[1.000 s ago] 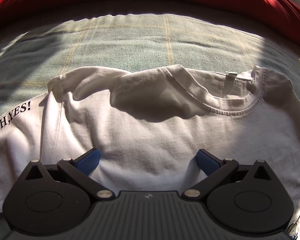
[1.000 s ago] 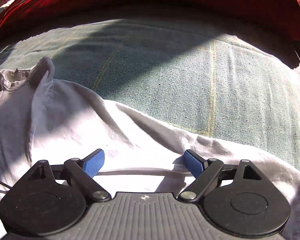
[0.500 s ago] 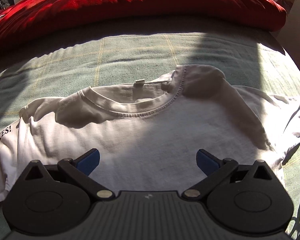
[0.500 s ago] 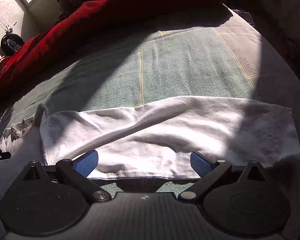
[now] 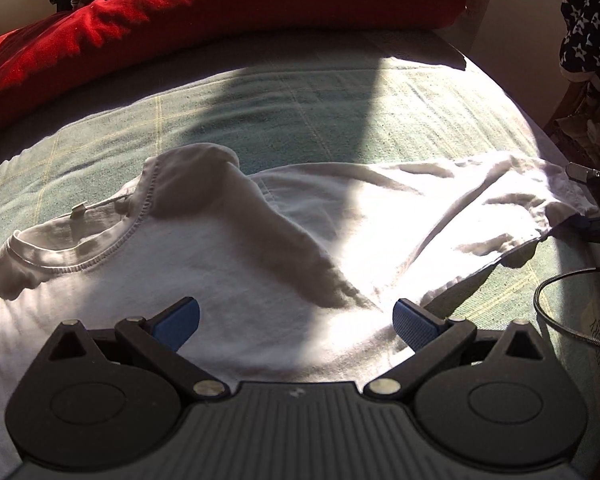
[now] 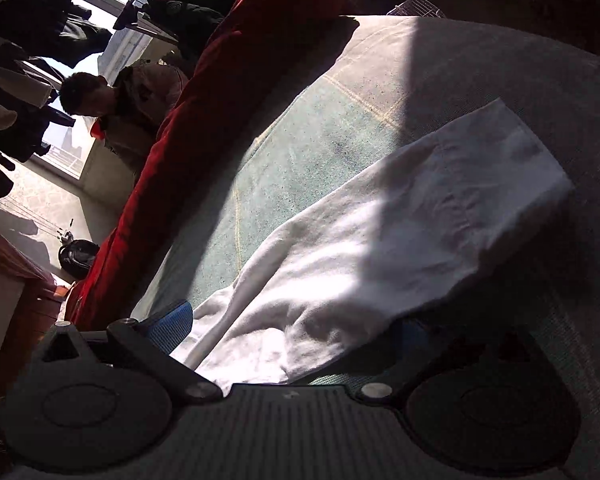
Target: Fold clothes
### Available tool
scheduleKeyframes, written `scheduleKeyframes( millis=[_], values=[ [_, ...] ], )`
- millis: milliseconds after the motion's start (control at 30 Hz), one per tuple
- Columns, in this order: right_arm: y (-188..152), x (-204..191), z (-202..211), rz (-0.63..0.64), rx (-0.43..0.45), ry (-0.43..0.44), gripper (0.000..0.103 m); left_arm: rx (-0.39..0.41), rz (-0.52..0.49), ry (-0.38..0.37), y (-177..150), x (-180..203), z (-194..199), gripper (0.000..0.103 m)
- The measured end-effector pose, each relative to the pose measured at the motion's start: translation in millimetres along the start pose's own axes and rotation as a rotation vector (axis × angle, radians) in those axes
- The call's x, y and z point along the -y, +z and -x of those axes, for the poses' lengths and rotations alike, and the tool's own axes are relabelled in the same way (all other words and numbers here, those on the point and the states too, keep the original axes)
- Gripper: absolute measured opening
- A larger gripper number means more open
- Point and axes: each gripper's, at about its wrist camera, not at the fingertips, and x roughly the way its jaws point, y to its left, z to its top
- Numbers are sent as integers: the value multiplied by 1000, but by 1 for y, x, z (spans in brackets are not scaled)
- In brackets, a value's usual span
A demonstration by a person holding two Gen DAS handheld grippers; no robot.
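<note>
One white T-shirt (image 5: 228, 264) lies on one green blanket (image 5: 300, 120). One red duvet (image 5: 180, 12) sits behind. Two grippers show, each with two blue-padded fingers (image 5: 178, 318). One person (image 6: 112, 108) stands by.

White tee (image 5: 260, 264) cut off at left edge; right tool's (image 6: 296, 334) right pad shadowed.

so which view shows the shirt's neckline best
The left wrist view: the neckline of the white t-shirt lies in full sight with its tag. The right wrist view shows only a sleeve, no neckline.
</note>
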Motion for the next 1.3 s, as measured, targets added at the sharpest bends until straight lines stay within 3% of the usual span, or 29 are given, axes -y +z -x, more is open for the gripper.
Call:
scheduleKeyframes(
  millis=[133,233,333,500,700,833,1033,1300],
  values=[
    [11,6,-5,-51,76,37,103,3,-11,0,6,11,-2,102],
    [-3,7,-3,-117,86,76,103,8,-3,-5,10,16,-6,102],
    [-12,-3,-14,-76,88,56,103,4,0,-3,13,18,-9,102],
    [17,-10,-43,-58,110,81,103,9,-3,17,17,12,-6,102],
    [35,11,-34,-205,137,195,102,16,-8,42,20,5,-3,102],
    [46,23,-28,-255,137,201,92,16,7,47,20,-1,-3,102],
    [53,36,-22,-362,149,289,85,16,25,54,20,-5,-3,102],
    [62,47,-15,-412,147,264,64,32,17,57,21,-3,3,102]
  ],
)
